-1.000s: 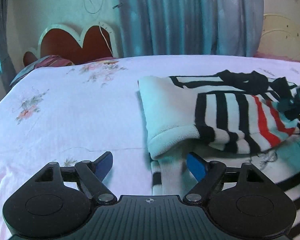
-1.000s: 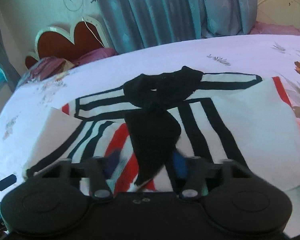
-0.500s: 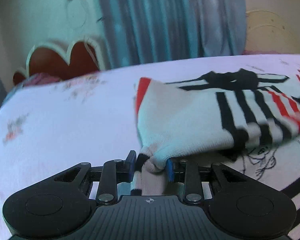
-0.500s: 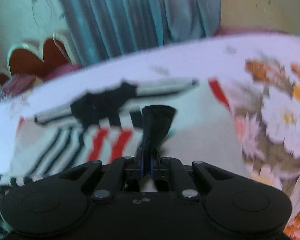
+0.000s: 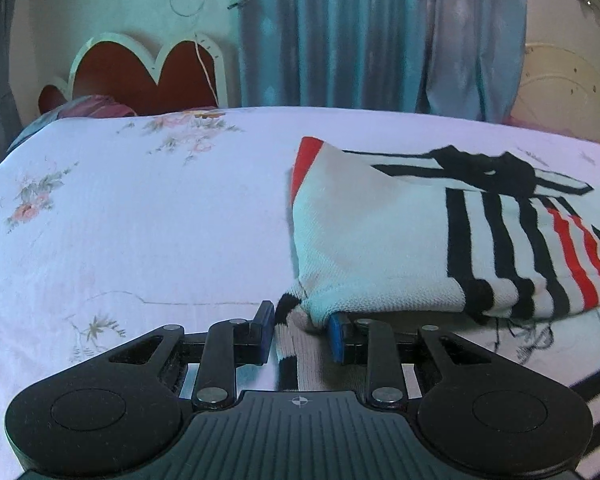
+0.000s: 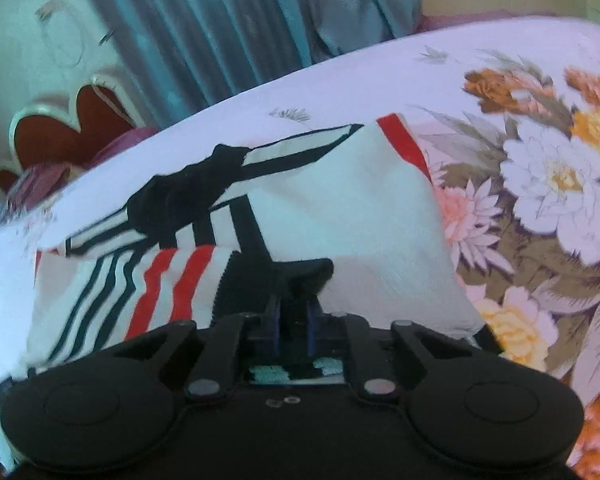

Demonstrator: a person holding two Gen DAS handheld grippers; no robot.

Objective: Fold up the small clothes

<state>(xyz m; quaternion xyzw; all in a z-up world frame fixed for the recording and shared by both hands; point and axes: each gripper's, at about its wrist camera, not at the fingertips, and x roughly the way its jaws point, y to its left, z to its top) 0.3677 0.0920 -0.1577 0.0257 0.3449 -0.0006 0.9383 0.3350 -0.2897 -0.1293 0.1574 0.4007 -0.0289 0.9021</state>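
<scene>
On the floral bedsheet (image 5: 140, 220), your striped knit sweater (image 5: 380, 240) lies from twelve to three o'clock of your left gripper (image 5: 300, 330), whose jaws are closing on the sweater's striped cuff and folded corner bunched between the blue pads. Your right gripper (image 6: 294, 320) is clamped on a black fabric edge (image 6: 300, 272), with the sweater's white panel (image 6: 360, 208) spreading from twelve to one o'clock.

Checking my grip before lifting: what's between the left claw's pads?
In the left wrist view, the left claw has the sweater's striped cuff and folded edge bunched between its blue pads, jaws closing.
</scene>
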